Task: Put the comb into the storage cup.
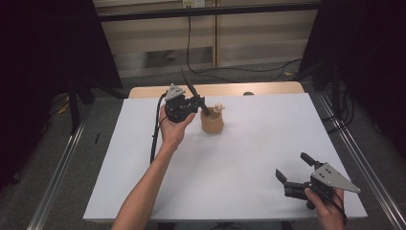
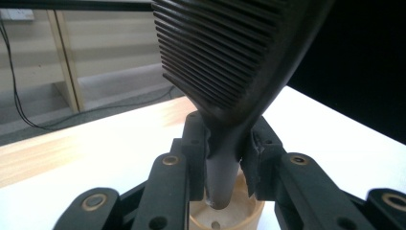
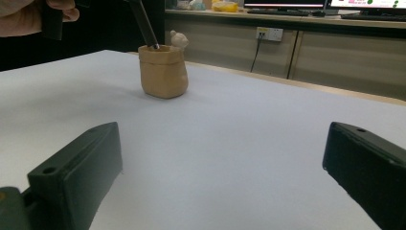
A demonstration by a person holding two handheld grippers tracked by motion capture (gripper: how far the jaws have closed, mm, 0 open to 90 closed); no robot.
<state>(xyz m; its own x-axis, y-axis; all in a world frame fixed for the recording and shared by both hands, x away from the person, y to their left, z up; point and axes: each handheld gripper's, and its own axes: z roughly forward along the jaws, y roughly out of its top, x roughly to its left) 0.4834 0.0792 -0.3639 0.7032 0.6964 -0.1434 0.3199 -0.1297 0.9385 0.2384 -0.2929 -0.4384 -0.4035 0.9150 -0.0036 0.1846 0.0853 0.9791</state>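
Note:
A black comb [image 1: 191, 87] with ribbed teeth [image 2: 225, 57] stands tilted, its handle end dipping into a tan pot-shaped holder [image 1: 212, 122] at the table's back middle. My left gripper [image 1: 201, 103] is shut on the comb's handle just above the holder's rim [image 2: 251, 211]. A small pale figure [image 1: 219, 107] sits on the holder's far edge. In the right gripper view the holder [image 3: 163, 72] stands far ahead with the comb's handle [image 3: 143, 21] entering it. My right gripper [image 1: 292, 165] rests near the front right, open, with nothing between its jaws [image 3: 225, 158].
A white sheet [image 1: 239, 158] covers the table, with a strip of bare wood [image 1: 220, 89] along the back edge. A small dark spot [image 1: 248, 93] lies on that strip. Cables [image 1: 239, 71] run over the floor behind. Dark curtains hang at both sides.

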